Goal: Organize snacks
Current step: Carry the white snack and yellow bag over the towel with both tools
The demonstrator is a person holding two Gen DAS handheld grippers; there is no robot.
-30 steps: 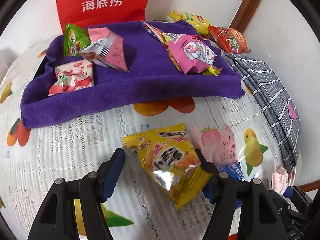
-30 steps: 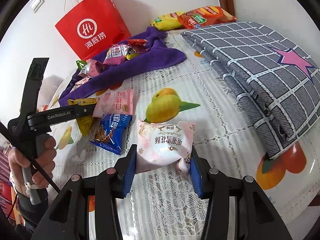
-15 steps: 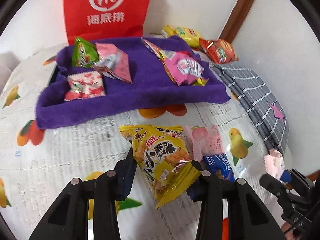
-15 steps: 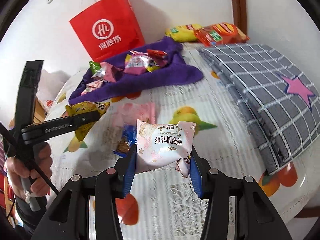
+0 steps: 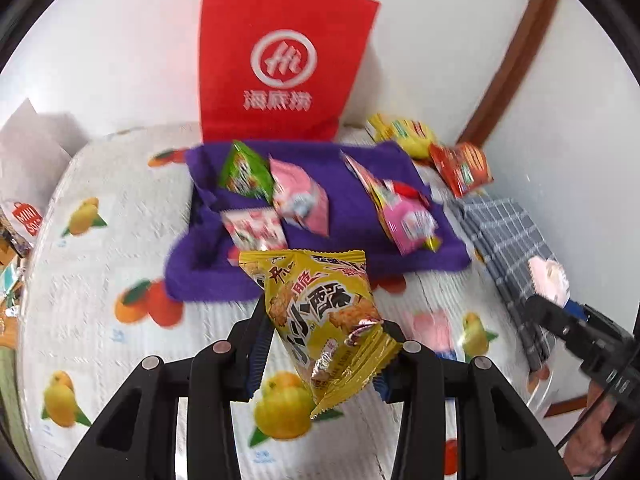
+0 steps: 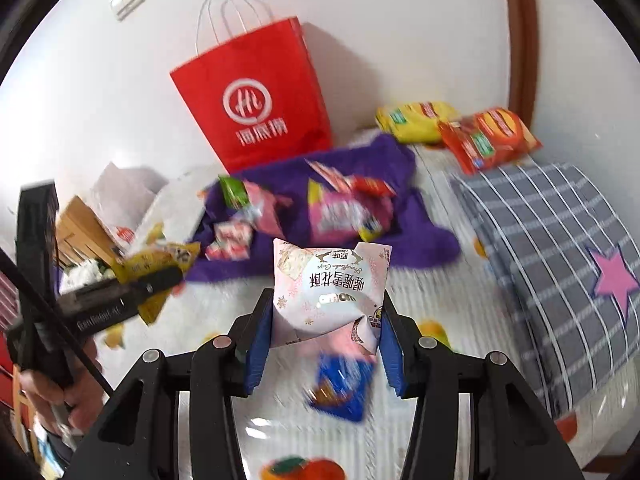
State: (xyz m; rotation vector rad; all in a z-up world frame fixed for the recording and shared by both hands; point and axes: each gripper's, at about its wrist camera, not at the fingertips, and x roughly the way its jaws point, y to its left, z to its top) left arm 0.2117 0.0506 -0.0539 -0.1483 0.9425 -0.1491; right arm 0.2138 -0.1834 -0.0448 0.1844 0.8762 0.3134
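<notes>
My left gripper (image 5: pixel 320 350) is shut on a yellow snack packet (image 5: pixel 324 316) and holds it in the air in front of the purple towel (image 5: pixel 352 208). My right gripper (image 6: pixel 324 340) is shut on a pale pink snack packet (image 6: pixel 328 288), also lifted above the table. Several snack packets lie on the purple towel (image 6: pixel 420 236). A blue packet (image 6: pixel 340 388) and a pink packet lie on the tablecloth below the right gripper. The left gripper also shows at the left in the right wrist view (image 6: pixel 132 292).
A red paper bag (image 5: pixel 280 64) stands against the wall behind the towel. A yellow bag (image 6: pixel 416 120) and a red bag (image 6: pixel 488 136) lie at the back right. A folded grey checked cloth (image 6: pixel 560 248) lies on the right. A wooden door frame (image 5: pixel 508 52) is behind.
Both grippers have risen from the table with their packets and moved toward the purple towel. The left gripper closed on the yellow packet about a second ago.
</notes>
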